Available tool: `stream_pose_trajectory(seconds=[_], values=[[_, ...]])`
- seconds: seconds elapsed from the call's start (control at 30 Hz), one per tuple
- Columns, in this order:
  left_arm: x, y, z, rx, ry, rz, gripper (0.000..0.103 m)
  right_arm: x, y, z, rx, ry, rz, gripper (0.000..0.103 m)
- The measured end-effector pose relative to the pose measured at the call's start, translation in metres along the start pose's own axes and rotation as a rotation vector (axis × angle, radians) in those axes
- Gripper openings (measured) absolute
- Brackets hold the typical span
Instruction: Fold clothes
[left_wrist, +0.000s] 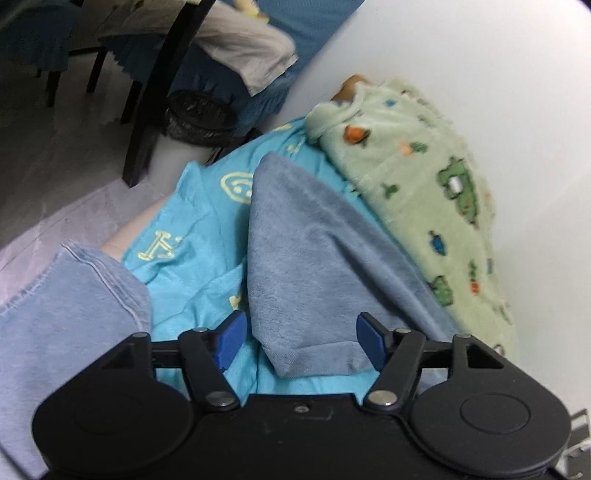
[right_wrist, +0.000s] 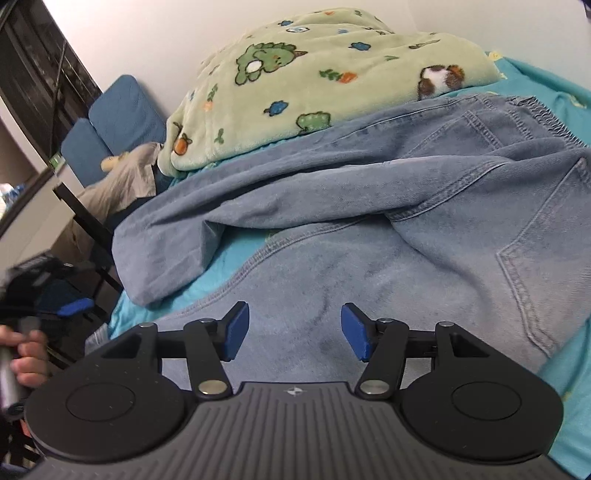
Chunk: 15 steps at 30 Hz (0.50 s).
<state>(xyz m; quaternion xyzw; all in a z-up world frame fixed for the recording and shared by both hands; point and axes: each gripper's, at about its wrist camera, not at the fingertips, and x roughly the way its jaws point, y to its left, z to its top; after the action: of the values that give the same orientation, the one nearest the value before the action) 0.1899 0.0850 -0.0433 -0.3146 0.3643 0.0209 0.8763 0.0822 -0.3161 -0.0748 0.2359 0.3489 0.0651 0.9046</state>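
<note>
A pair of light blue jeans (right_wrist: 369, 206) lies spread on a turquoise printed garment (right_wrist: 236, 254); a back pocket shows at the right. My right gripper (right_wrist: 293, 330) is open just above the jeans' near leg, holding nothing. In the left wrist view a folded jeans leg (left_wrist: 314, 258) lies between the open fingers of my left gripper (left_wrist: 301, 339), and another leg end (left_wrist: 66, 295) hangs at the left. The left gripper also shows in the right wrist view (right_wrist: 74, 306), at the left edge.
A green fleece garment with dinosaur prints (left_wrist: 424, 192) lies bunched beside the jeans, also in the right wrist view (right_wrist: 314, 74). The white table (left_wrist: 498, 74) extends beyond it. A dark chair (left_wrist: 159, 92), a blue-covered seat (left_wrist: 306, 33) and the floor lie past the table's edge.
</note>
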Motion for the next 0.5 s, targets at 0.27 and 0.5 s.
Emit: stream_pose_trajectory(seconds=[0.27, 0.5], values=[[0.053, 0.008, -0.006, -0.115, 0.018, 0.101, 0.047, 0.01, 0.003, 0.012, 0.019, -0.024, 0.046, 0.059], [0.051, -0.045, -0.005, 0.081, -0.052, 0.123, 0.014, 0.005, 0.008, 0.016, 0.001, -0.059, 0.055, 0.058]])
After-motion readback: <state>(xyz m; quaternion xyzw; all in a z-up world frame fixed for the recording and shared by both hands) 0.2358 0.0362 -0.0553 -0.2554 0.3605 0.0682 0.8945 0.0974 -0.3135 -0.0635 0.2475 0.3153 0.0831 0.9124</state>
